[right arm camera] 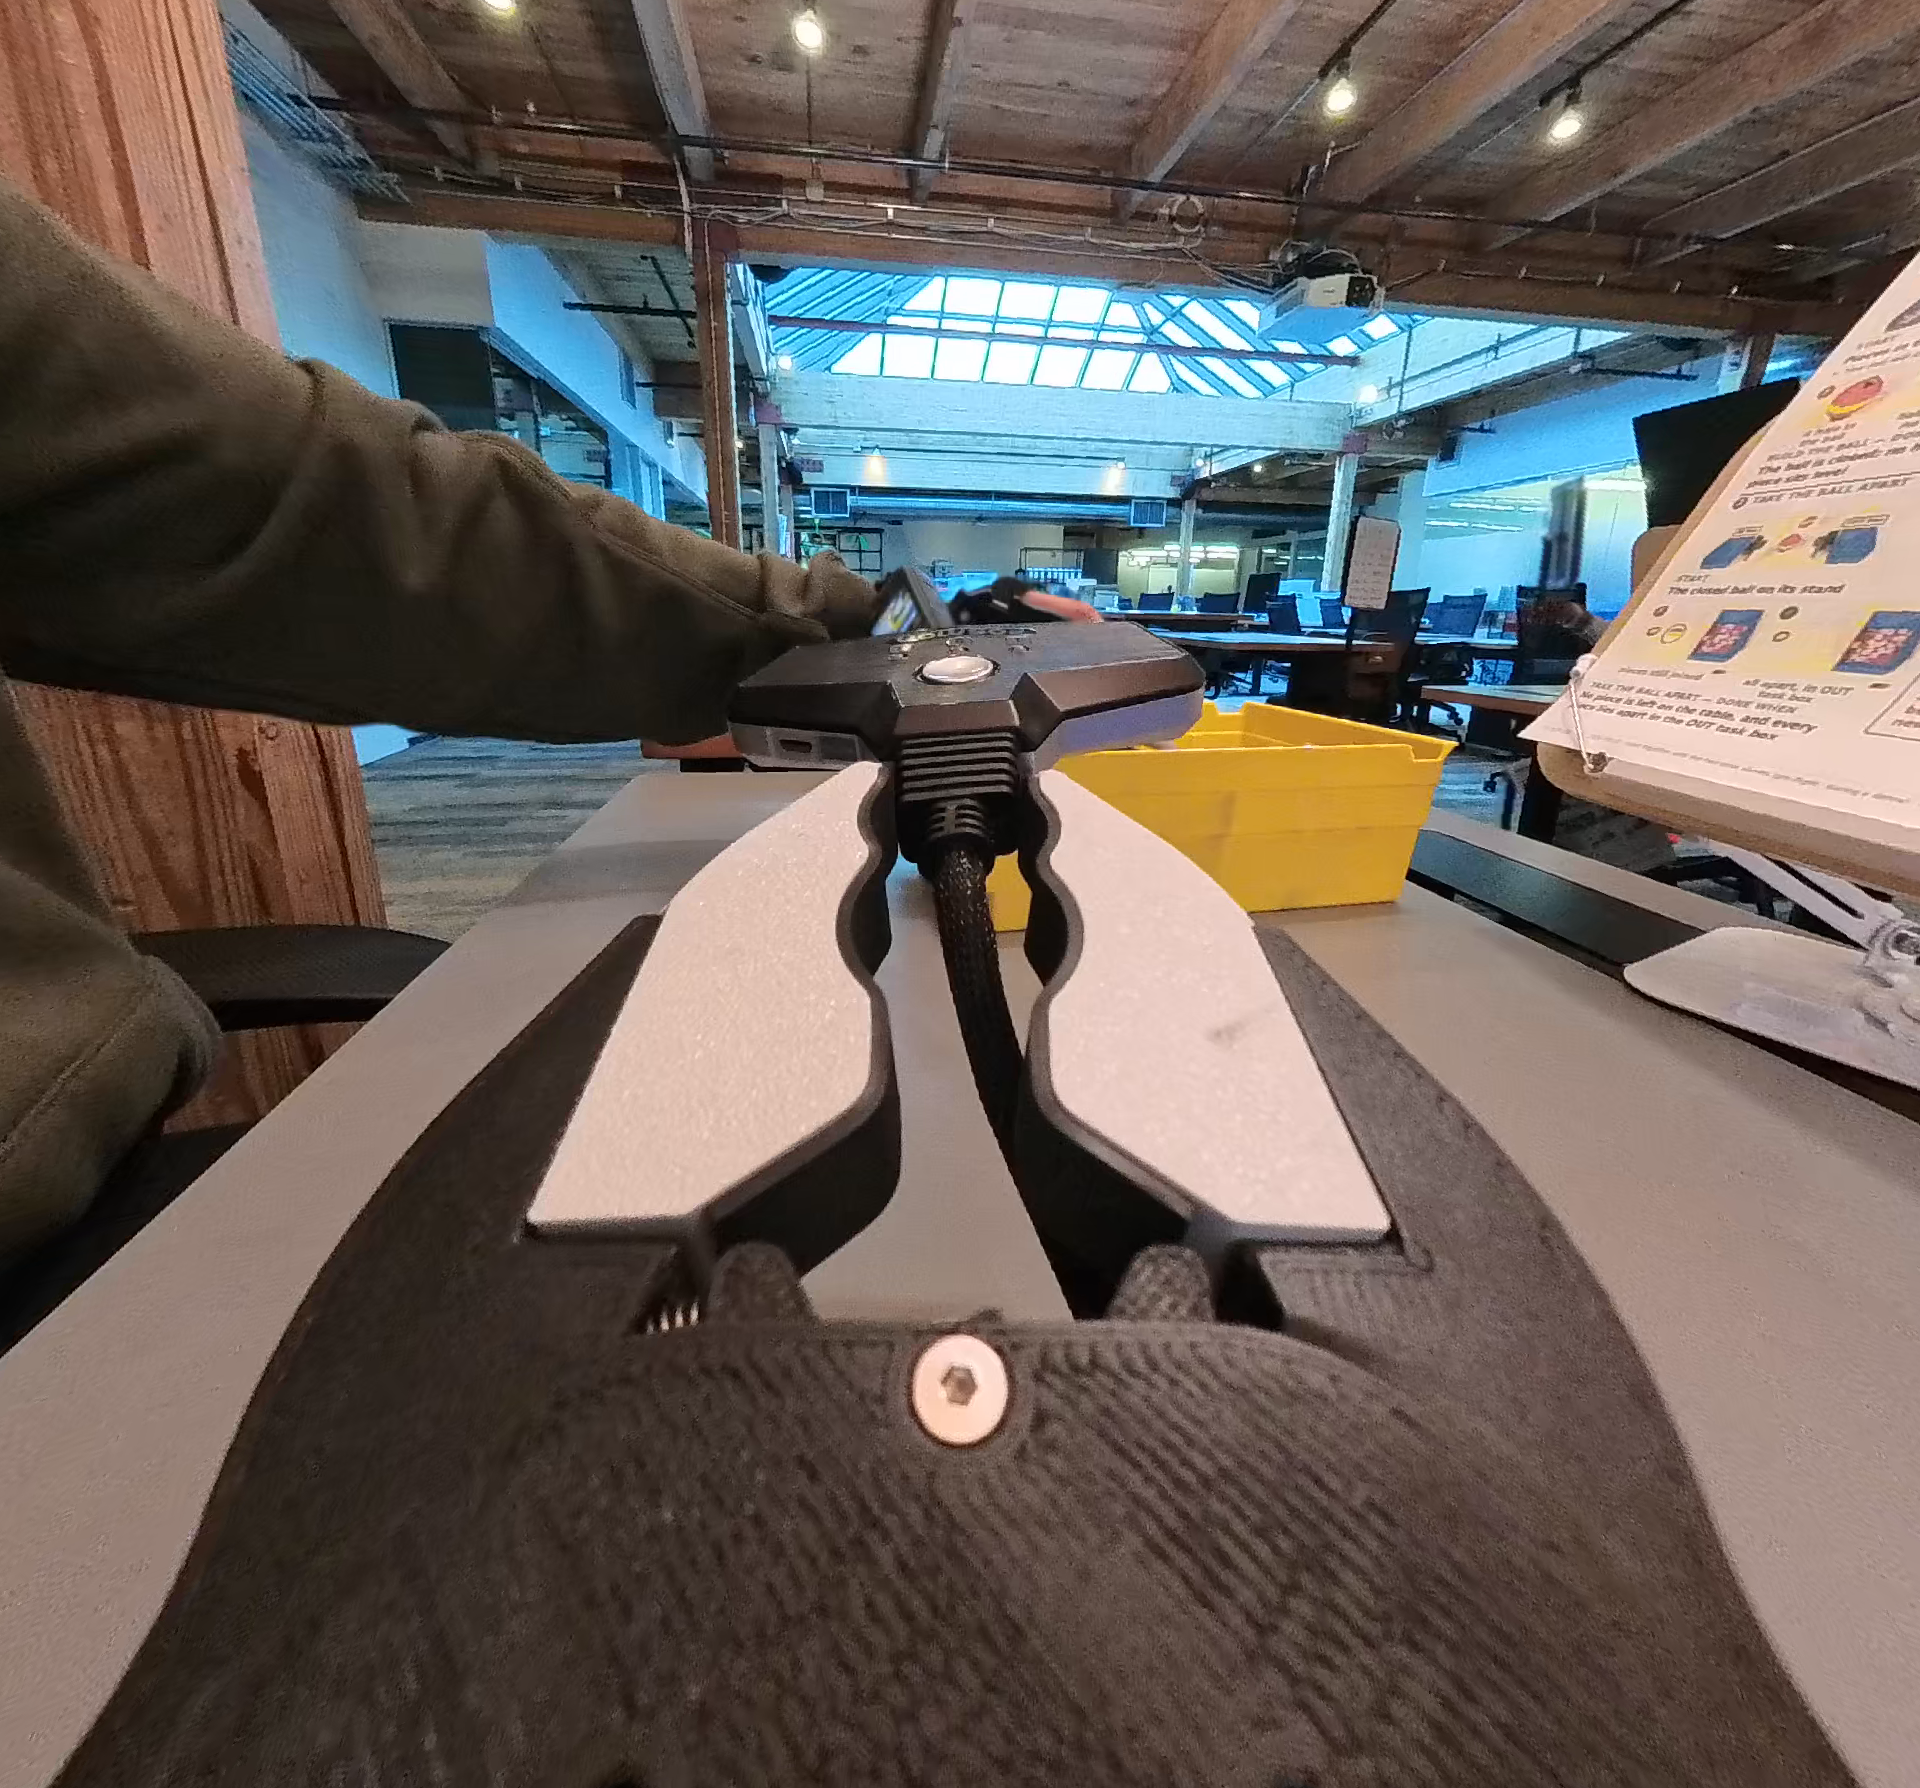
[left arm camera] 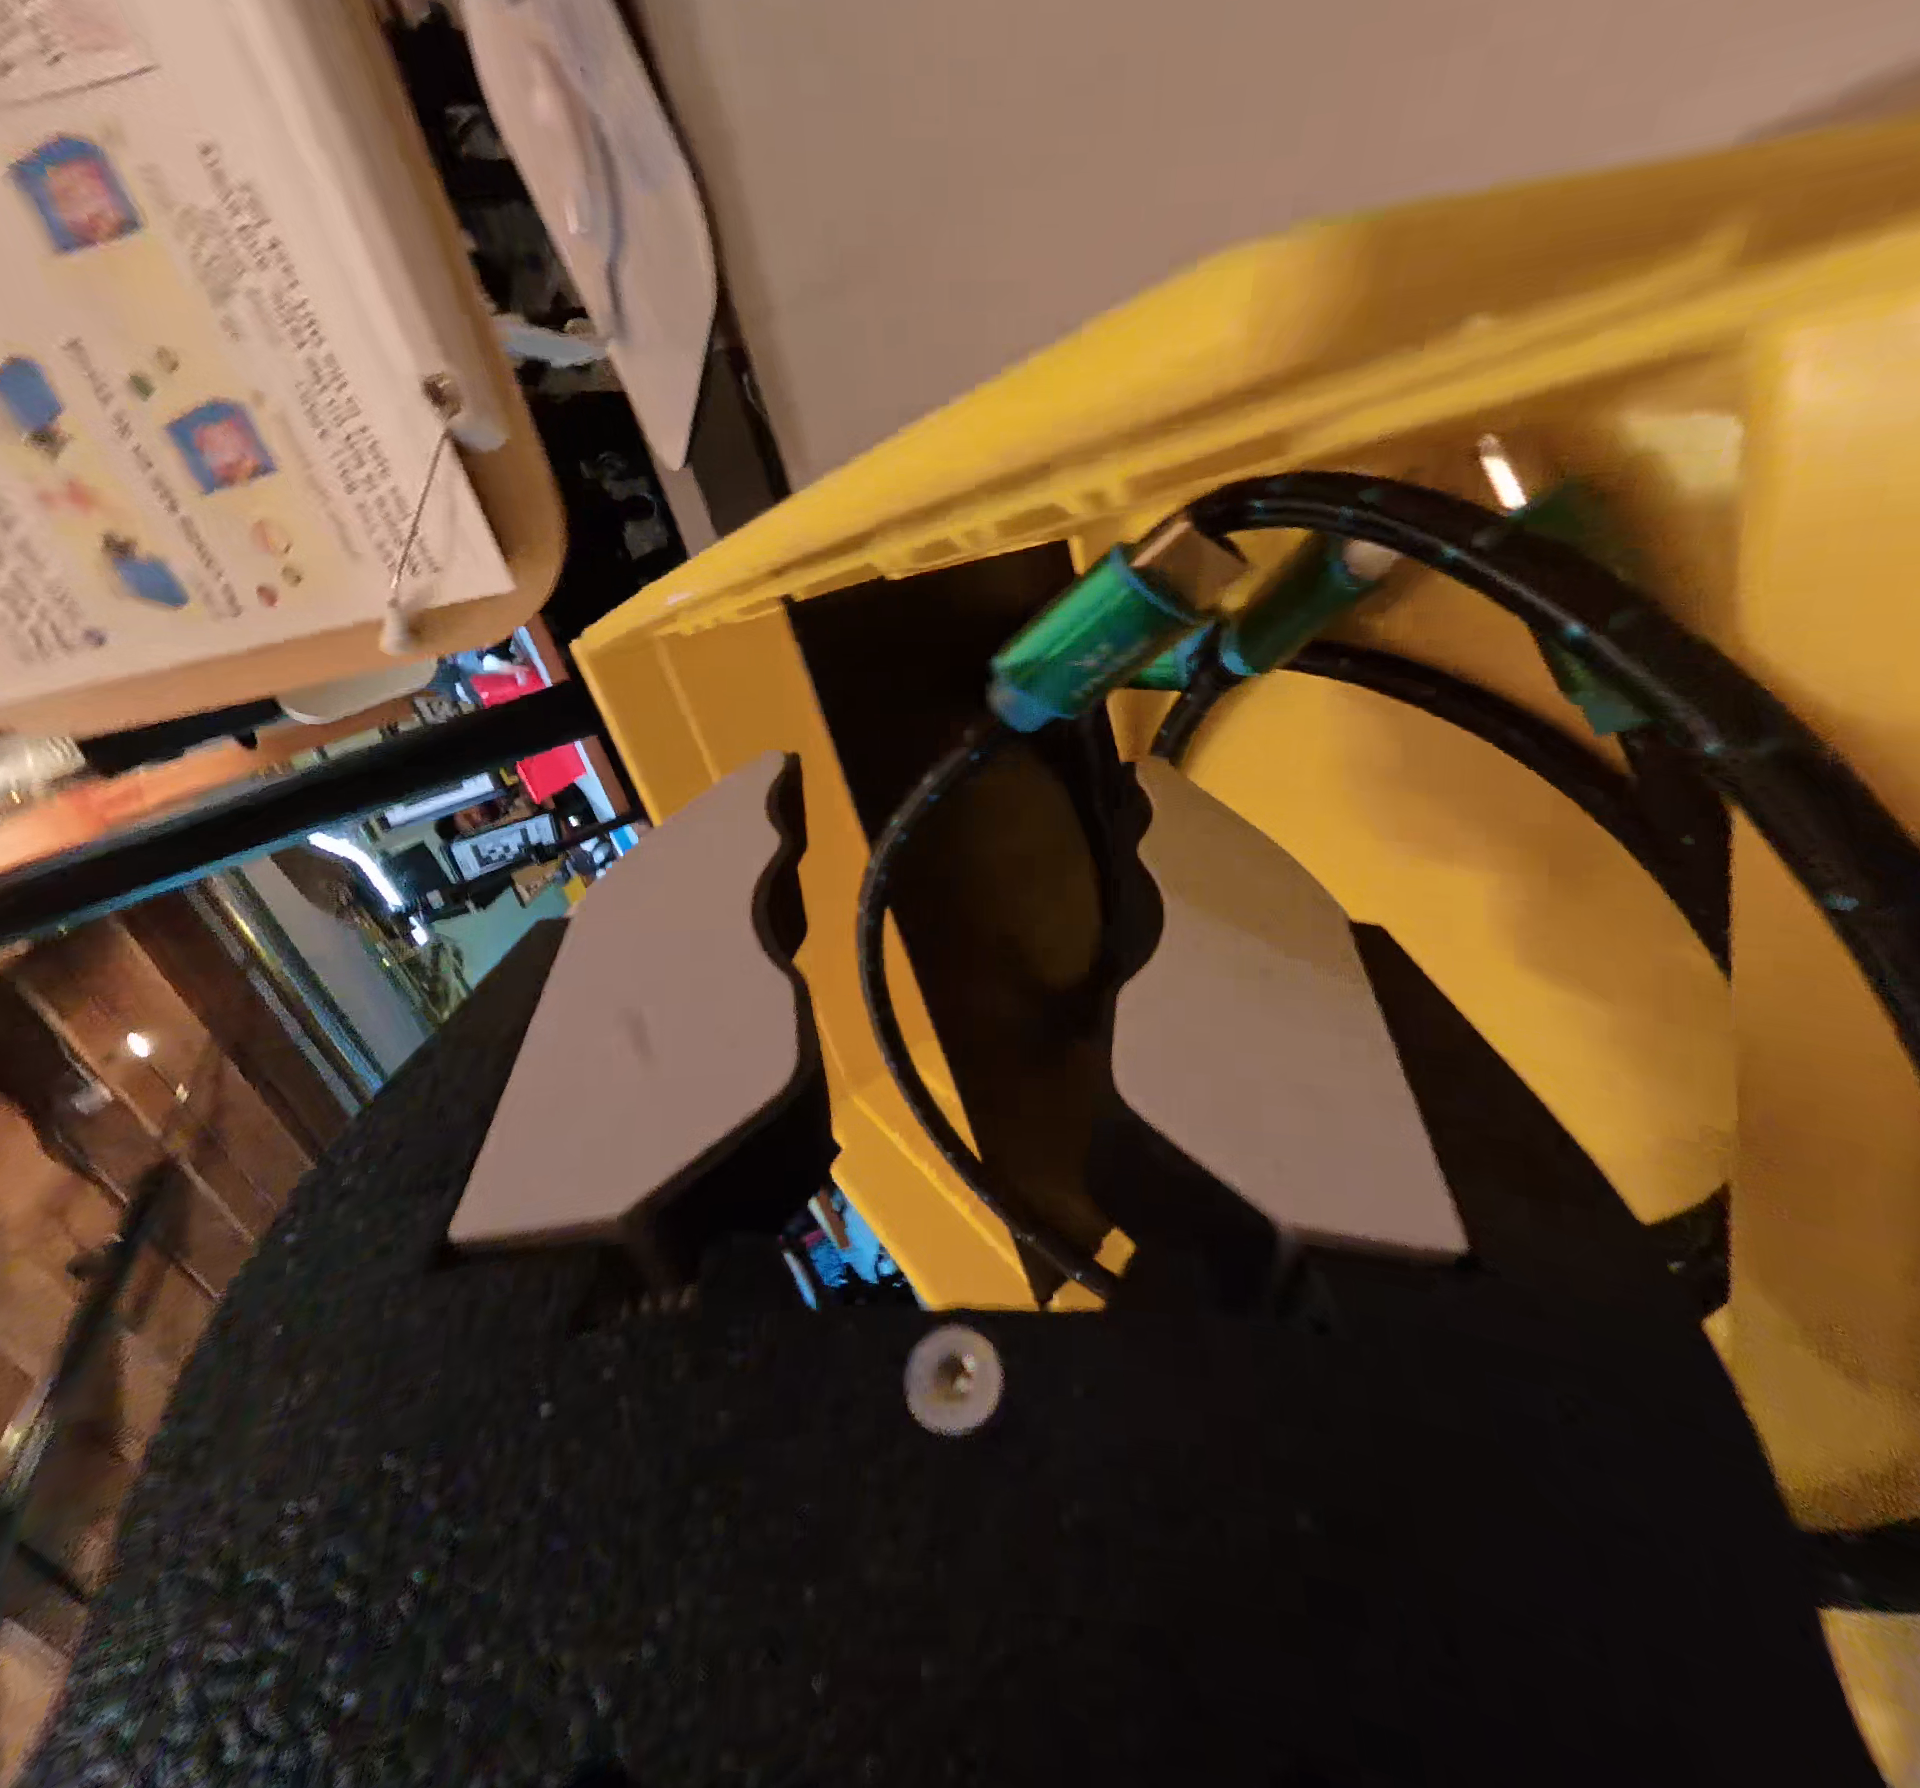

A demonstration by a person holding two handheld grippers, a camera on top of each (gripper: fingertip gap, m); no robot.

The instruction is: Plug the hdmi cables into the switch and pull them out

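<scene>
In the right wrist view my right gripper (right arm camera: 956,788) is shut on the ribbed black cable boot (right arm camera: 956,759) of the black HDMI switch (right arm camera: 1091,673), which has a silver button on top and sits low over the grey table (right arm camera: 1558,1167). Its braided cable (right arm camera: 971,969) runs back between my fingers. In the left wrist view my left gripper (left arm camera: 956,803) is open and tilted over a yellow bin (left arm camera: 1351,367). The bin holds black HDMI cables (left arm camera: 1662,658) with green plug shells (left arm camera: 1091,637). A cable loop (left arm camera: 883,959) lies between the open fingers, not pinched.
The yellow bin (right arm camera: 1299,803) stands on the table behind the switch. A person's dark green sleeve (right arm camera: 364,554) reaches across from the left. An instruction sheet on a clipboard stand (right arm camera: 1745,616) is at the right, also in the left wrist view (left arm camera: 208,367). A wooden post (right arm camera: 104,76) rises at left.
</scene>
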